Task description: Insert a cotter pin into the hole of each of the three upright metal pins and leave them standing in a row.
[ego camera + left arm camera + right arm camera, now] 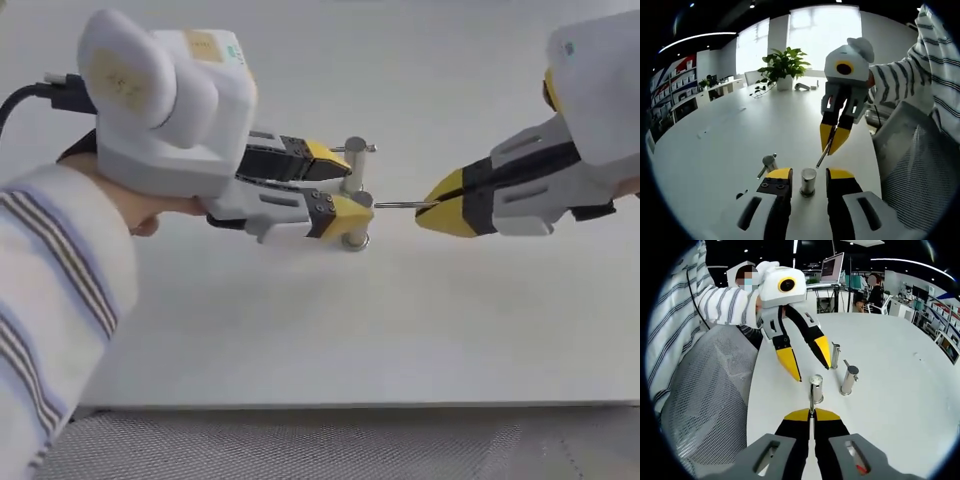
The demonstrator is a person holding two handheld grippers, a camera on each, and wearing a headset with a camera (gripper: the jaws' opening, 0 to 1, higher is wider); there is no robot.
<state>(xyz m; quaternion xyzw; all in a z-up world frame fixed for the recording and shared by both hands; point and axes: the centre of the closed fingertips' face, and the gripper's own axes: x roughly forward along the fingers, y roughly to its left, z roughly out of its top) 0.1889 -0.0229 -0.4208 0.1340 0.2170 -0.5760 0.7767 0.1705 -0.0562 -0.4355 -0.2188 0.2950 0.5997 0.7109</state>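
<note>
You work at a smooth white table (300, 320) in a bright office, with a potted plant (785, 62) by the windows and a grey mesh chair (710, 405) beside you. Your left gripper (348, 184) is spread, its yellow tips either side of the near pin (808, 181) with a gap on each side. Your right gripper (428, 208) is clenched on a thin cotter pin (397, 205), held level with its tip at that pin's head; whether it has entered the hole cannot be told. Behind stand a second pin (849, 379), polished steel with a cotter through its top, and a third pin (835, 355).
</note>
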